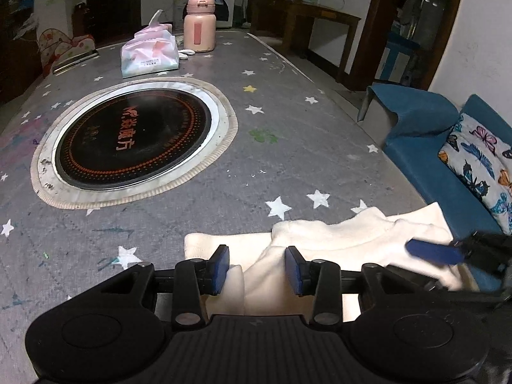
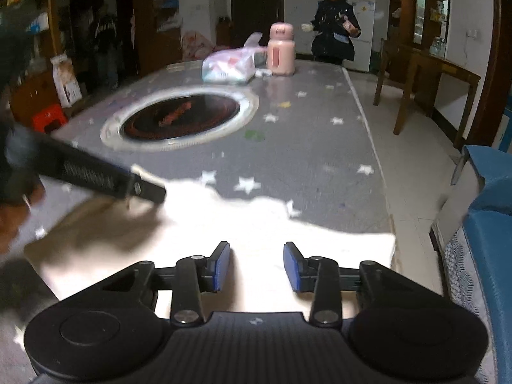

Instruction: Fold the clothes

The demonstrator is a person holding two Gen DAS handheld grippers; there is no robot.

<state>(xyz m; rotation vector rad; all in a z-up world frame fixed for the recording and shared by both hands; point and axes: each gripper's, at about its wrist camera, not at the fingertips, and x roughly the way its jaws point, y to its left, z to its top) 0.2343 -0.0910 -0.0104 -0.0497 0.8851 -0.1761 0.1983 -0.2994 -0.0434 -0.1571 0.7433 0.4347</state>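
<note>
A white fleece garment (image 1: pixel 336 240) lies at the near edge of the grey star-patterned table (image 1: pixel 288 147). It also shows in the right wrist view (image 2: pixel 243 224), very bright. My left gripper (image 1: pixel 257 268) is open just above the garment, with cloth between its blue pads but not pinched. My right gripper (image 2: pixel 257 265) is open over the garment's near right part. The right gripper shows blurred in the left wrist view (image 1: pixel 448 252) at the garment's right end. The left gripper shows blurred in the right wrist view (image 2: pixel 134 188) at the garment's left side.
A round black induction hob (image 1: pixel 134 140) is set in the table's middle. A pink flask (image 1: pixel 199 25) and a bag of tissues (image 1: pixel 148 54) stand at the far end. A blue sofa (image 1: pixel 425 147) with a butterfly cushion is to the right. A child (image 2: pixel 334 22) stands beyond the table.
</note>
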